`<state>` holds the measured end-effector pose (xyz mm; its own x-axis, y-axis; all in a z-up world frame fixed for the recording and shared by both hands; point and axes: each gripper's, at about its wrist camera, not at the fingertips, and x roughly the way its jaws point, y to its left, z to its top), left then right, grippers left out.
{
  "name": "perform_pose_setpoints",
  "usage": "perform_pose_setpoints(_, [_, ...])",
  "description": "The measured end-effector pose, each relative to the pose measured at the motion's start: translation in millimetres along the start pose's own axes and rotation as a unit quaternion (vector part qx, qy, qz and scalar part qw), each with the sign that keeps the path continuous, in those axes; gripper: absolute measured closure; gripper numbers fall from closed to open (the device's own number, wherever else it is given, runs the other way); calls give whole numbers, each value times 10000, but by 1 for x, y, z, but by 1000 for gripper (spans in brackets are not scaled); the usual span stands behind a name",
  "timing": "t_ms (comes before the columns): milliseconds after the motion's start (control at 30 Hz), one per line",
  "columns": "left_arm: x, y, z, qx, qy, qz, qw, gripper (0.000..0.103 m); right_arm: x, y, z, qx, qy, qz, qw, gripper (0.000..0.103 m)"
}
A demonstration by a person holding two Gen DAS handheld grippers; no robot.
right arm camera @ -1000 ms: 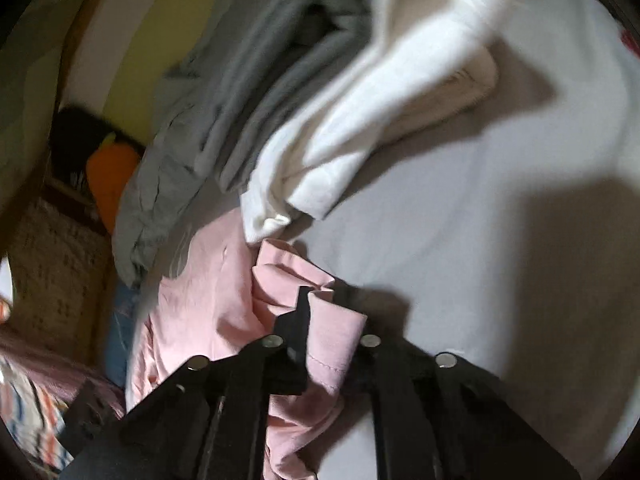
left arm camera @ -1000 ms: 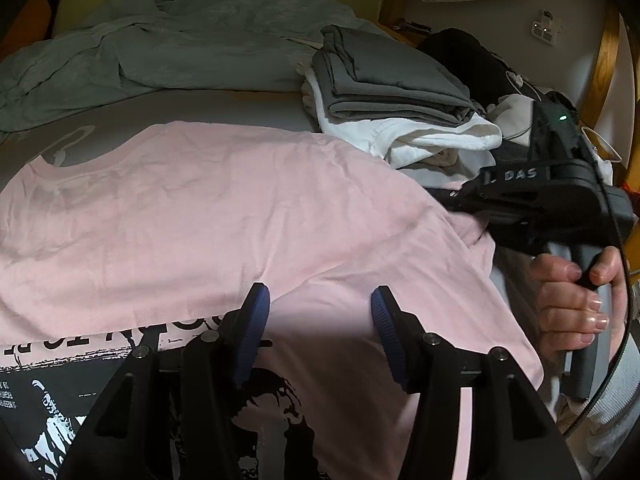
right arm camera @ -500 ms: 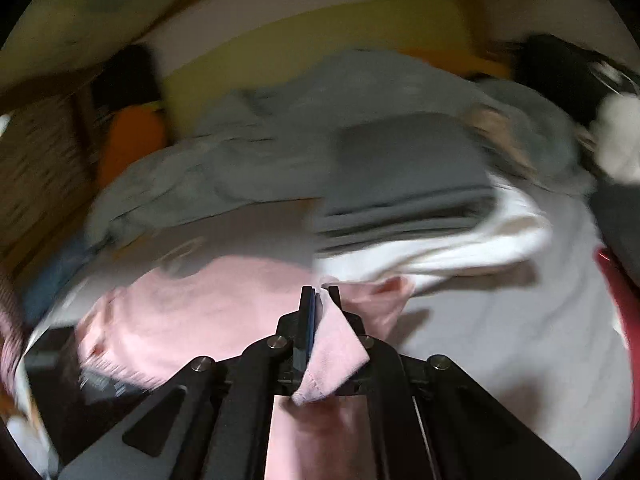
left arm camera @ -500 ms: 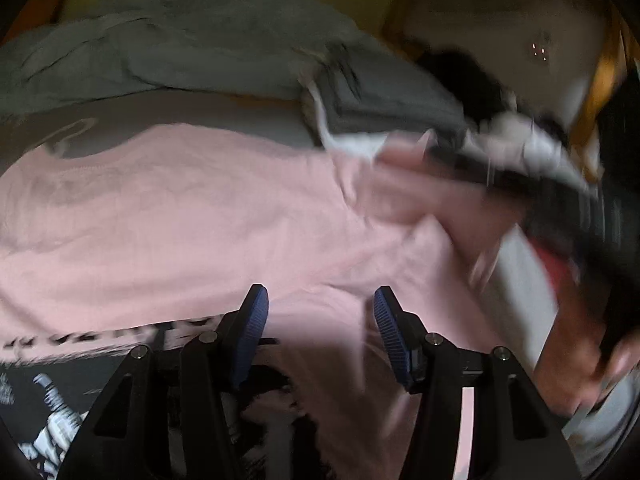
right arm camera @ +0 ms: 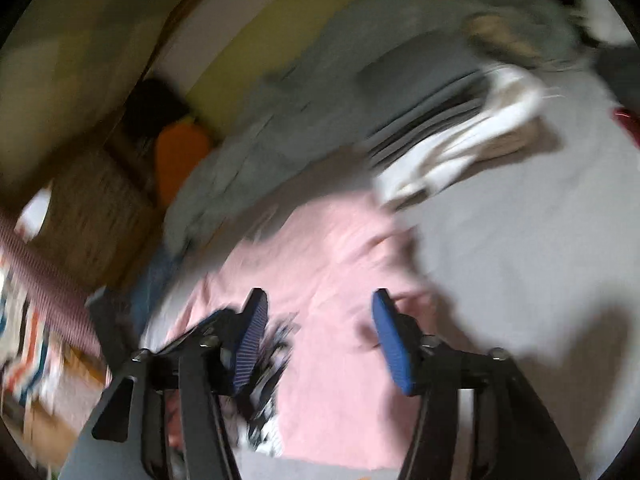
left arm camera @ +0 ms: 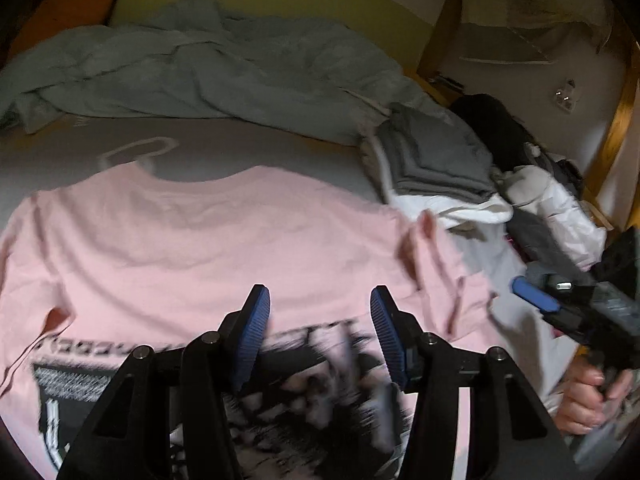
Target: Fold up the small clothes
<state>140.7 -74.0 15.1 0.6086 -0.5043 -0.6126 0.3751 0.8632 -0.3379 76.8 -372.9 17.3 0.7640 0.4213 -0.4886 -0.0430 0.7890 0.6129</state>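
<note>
A pink T-shirt (left arm camera: 200,240) lies flat on the grey bed sheet (left arm camera: 248,148), its black printed part folded up near me. Its right sleeve (left arm camera: 432,256) rests folded inward on the body. My left gripper (left arm camera: 316,300) hovers over the print; its jaws are closing slightly, with nothing between them. In the blurred right wrist view, my right gripper (right arm camera: 318,300) hangs above the shirt (right arm camera: 328,264); its jaws are opening and hold nothing. In the left wrist view, one of its blue fingers (left arm camera: 534,299) shows at the right, held by a hand (left arm camera: 588,400).
A stack of folded grey and white clothes (left arm camera: 436,164) sits right of the shirt. A rumpled grey blanket (left arm camera: 200,68) fills the back of the bed, below an orange cushion (left arm camera: 60,4). A white hanger (left arm camera: 136,150) lies by the collar. Loose dark and white garments (left arm camera: 536,184) pile at far right.
My right gripper was shut on the pink sleeve; its jaws have opened and the sleeve lies on the shirt. It has drawn back to the right. My left gripper has lifted and pulled back.
</note>
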Motion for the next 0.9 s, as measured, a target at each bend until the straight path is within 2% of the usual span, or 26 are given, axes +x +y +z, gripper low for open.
perform_pose_setpoints(33, [3,-5,6,-28,58,-165,9998,53,-3,-4,4,0,-130,-264,9996,60])
perform_pose_setpoints(100, [15,-16,19,-56,245,-501,9984,53,-7,-6,9,-177,-291,-675,9971,60])
perform_pose_setpoints(133, [24,-21,27,-51,357,-662,9972,53,-8,-5,10,-381,-303,-997,9938,60])
perform_pose_setpoints(200, [47,-27,41,-113,634,-829,9945,53,-7,-2,9,-650,-265,-1306,9889,60])
perform_pose_setpoints(300, [85,-30,53,-511,1060,-1108,9869,53,9,0,2,-678,133,-1141,9911,60])
perform_pose_setpoints(433, [122,-28,59,-1049,1437,-1379,9743,53,21,10,-8,-1006,350,-972,9895,60])
perform_pose_setpoints(567, [124,-28,61,-1203,1352,-1942,9641,53,27,35,-18,-1655,359,-887,9816,60])
perform_pose_setpoints(600, [120,-29,63,-1171,1295,-2050,9631,53,29,40,-23,-1789,347,-901,9791,60])
perform_pose_setpoints(667, [116,-32,67,-1038,1203,-2013,9666,53,36,44,-26,-1897,376,-1016,9758,60])
perform_pose_setpoints(700, [115,-34,70,-943,1200,-1919,9695,55,40,44,-26,-1856,356,-1166,9750,60])
perform_pose_setpoints(733, [116,-37,72,-833,1227,-1819,9721,65,43,42,-25,-1779,359,-1263,9753,62])
perform_pose_setpoints(767, [117,-41,74,-703,1261,-1775,9735,70,46,41,-25,-1712,361,-1332,9755,77])
perform_pose_setpoints(833, [122,-43,76,-576,1352,-1835,9720,86,48,41,-27,-1676,320,-1494,9740,94])
perform_pose_setpoints(867, [125,-43,76,-562,1440,-1824,9710,95,49,43,-30,-1763,355,-1491,9723,100])
perform_pose_setpoints(900, [126,-43,76,-545,1497,-1765,9713,102,50,46,-33,-1875,377,-1453,9707,101])
